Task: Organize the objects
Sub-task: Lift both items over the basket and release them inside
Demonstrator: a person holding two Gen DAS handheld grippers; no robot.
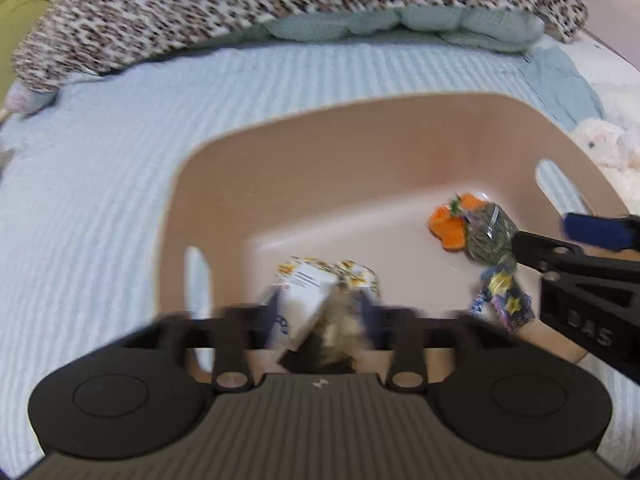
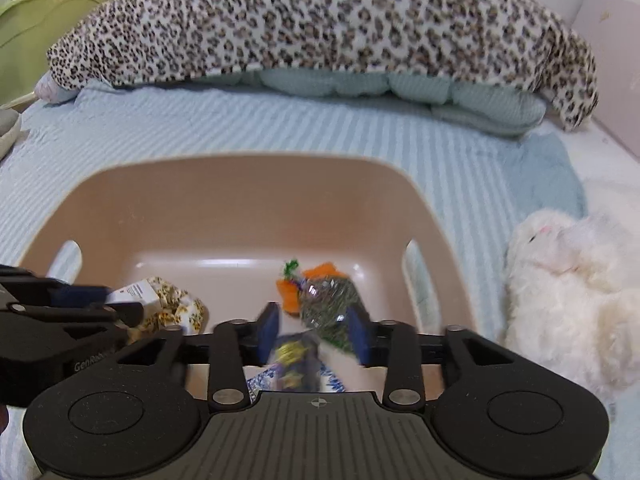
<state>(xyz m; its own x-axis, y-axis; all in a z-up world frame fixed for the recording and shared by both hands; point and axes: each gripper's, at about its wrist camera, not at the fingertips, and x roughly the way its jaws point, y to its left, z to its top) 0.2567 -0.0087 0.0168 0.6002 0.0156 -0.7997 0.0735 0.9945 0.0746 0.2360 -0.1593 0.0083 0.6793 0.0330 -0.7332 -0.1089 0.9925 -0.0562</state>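
Observation:
A beige plastic bin with slot handles stands on a pale blue bedspread. My left gripper hangs over its near left part. Its jaws stand apart, and a blurred white and yellow snack packet lies loose between them. My right gripper is at the bin's near right, also with its jaws apart. A dark green foil packet and a blue starry packet sit between its fingers. An orange packet lies on the bin floor beyond.
A leopard-print cushion and a light green quilted pad lie across the far side of the bed. A white plush toy lies right of the bin. Green furniture stands at the far left.

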